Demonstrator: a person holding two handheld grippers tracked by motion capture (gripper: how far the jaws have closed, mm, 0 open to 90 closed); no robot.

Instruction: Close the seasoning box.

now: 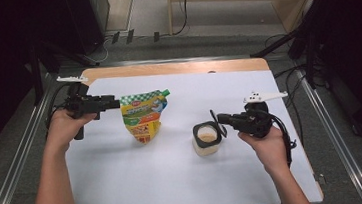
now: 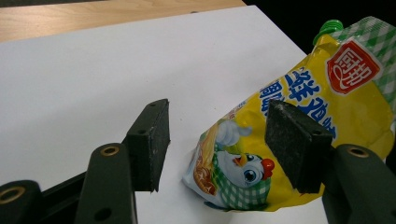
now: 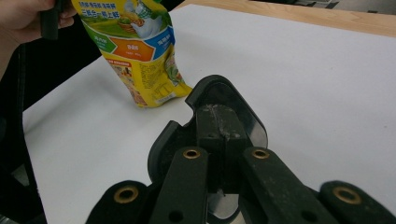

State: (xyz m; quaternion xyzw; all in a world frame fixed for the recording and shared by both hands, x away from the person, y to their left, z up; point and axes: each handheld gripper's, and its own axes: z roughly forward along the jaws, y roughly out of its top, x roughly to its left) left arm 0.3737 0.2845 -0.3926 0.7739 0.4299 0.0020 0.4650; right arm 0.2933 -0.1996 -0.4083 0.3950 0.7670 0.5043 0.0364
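Right tool (image 1: 219, 120) is clamped fully shut on a black lid (image 3: 219, 116), gripping it by the edge; in the right gripper view the two pads meet over the lid's inner face. In the high view the lid is held upright just beside the rim of a small open container (image 1: 206, 138), which holds a pale beige content and stands on the white sheet (image 1: 176, 183) right of centre.

Left tool (image 2: 212, 140) has its jaws apart with nothing gripped. In the left gripper view the yellow spouted pouch (image 2: 303, 116) lies past the pads; whether a pad touches it cannot be told. In the high view the pouch (image 1: 145, 116) stands left of centre, green cap at its upper right corner, well apart from the container.

The wooden table (image 1: 176, 68) shows along the sheet's far edge.
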